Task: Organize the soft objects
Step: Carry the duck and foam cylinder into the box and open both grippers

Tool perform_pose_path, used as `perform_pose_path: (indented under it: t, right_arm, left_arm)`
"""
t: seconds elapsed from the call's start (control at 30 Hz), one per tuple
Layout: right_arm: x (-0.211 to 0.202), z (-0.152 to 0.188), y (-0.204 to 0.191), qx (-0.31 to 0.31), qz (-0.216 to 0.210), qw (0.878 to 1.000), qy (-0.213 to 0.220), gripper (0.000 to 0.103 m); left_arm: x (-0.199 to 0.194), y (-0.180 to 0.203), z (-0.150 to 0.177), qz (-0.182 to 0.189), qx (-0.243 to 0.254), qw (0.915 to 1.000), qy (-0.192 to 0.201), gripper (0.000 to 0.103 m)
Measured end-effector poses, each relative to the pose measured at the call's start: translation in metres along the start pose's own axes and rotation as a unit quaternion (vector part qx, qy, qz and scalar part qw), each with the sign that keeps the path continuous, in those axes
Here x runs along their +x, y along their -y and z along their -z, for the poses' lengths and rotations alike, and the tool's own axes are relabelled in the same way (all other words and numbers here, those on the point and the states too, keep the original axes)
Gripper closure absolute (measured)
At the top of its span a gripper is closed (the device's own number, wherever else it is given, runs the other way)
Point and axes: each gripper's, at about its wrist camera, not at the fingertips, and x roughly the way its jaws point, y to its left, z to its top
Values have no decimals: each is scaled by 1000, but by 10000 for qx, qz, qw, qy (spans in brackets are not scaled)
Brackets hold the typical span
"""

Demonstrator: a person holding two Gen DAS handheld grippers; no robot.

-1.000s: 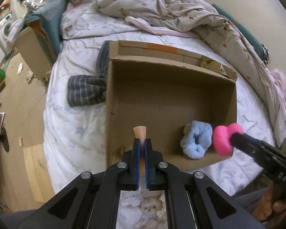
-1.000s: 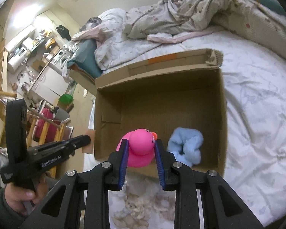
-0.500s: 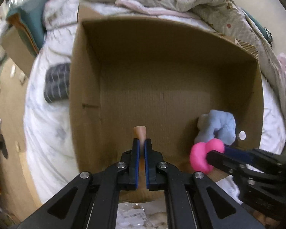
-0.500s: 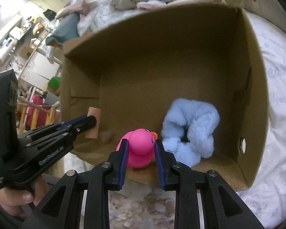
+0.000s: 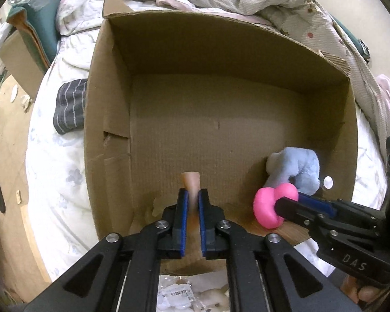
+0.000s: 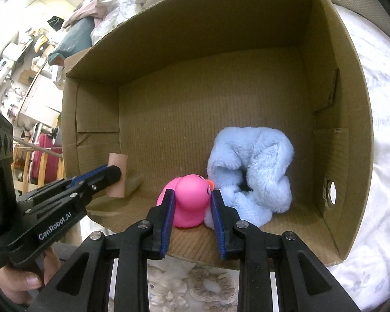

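Landmark: cardboard box [image 5: 111, 119], open top, sitting on the bed [image 5: 52, 161].

Left gripper [image 5: 191, 202]: fingers narrow, clamped on a thin peach foam piece [image 5: 190, 182]. The piece sits between the blue pads [image 5: 183, 215] and sticks out past the tips, over the box's near-left floor. From the right wrist view the same piece [image 6: 117, 176] reads as a flat rectangle, held upright just inside the box's near-left corner.

Right gripper [image 6: 191, 202]: fingers set medium-wide, closed on the pink rubber duck [image 6: 189, 202]; pads press on both flanks, the orange beak points toward the right finger. Duck is low in the box at the near wall; cannot tell if its base touches the floor. In the left wrist view the duck [image 5: 270, 205] is at the box's near-right.

Writing: "GenRobot.AI" on the left gripper body [image 6: 54, 223]; "DAS" on the right gripper body [image 5: 353, 260].

Box contents: light-blue plush item [image 6: 252, 171], lying in the near-right corner, touching the duck's right side. Round hole [image 6: 331, 192] in the box's right wall.

Striped grey cloth [image 5: 70, 104] lies on the bed just outside the box's left wall.
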Motion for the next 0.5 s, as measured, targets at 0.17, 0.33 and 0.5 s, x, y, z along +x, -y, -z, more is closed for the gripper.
perform_pose_path:
  t: [0.17, 0.33, 0.5]
  right_arm:
    - [0, -1, 1, 49, -25, 10000, -17, 74]
    - [-2, -2, 4, 132, -96, 9999, 16, 74]
    - [-12, -4, 7, 185, -177, 9996, 153, 73]
  left_arm:
    - [-4, 2, 0, -64, -11, 10000, 73, 91]
    - [-11, -4, -2, -29, -109, 9999, 123, 78]
    - [-26, -2, -4, -156, -38, 9992, 361, 42]
